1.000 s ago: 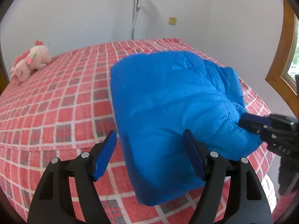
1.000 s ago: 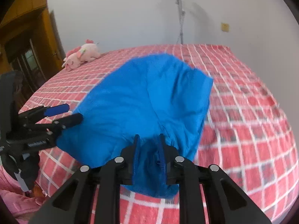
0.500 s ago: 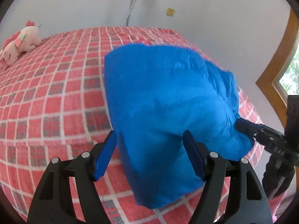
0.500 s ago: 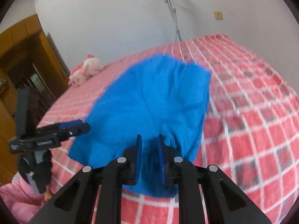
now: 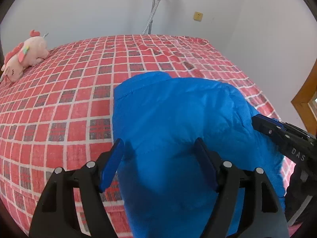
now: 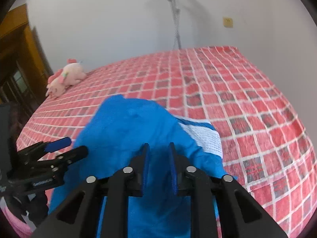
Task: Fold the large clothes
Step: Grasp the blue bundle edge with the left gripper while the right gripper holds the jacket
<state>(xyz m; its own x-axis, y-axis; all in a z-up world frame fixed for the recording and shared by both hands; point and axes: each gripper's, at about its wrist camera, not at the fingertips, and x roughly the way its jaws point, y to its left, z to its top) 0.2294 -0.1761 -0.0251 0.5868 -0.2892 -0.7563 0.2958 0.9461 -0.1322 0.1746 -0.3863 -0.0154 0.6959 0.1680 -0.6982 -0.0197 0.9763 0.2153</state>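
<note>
A large blue garment [image 5: 178, 123] lies folded and bunched at the near edge of a bed with a red checked cover [image 5: 69, 99]. In the right wrist view the garment [image 6: 126, 130] shows a white striped patch [image 6: 204, 136]. My left gripper [image 5: 160, 158] is open, its fingers straddling the garment's near fold. My right gripper [image 6: 158, 158] is shut on a fold of the garment. It also shows at the right of the left wrist view [image 5: 277, 132]. The left gripper shows at the left of the right wrist view [image 6: 59, 148].
A pink plush toy [image 5: 21, 57] lies at the bed's far left corner. A metal stand [image 5: 152, 10] rises against the wall behind the bed. A wooden frame [image 5: 305, 95] is at the right, a wooden door [image 6: 17, 59] at the left.
The garment has been pulled toward the near edge of the bed and bunched up, baring more of the cover. The right gripper's jaws have parted slightly but still hold cloth.
</note>
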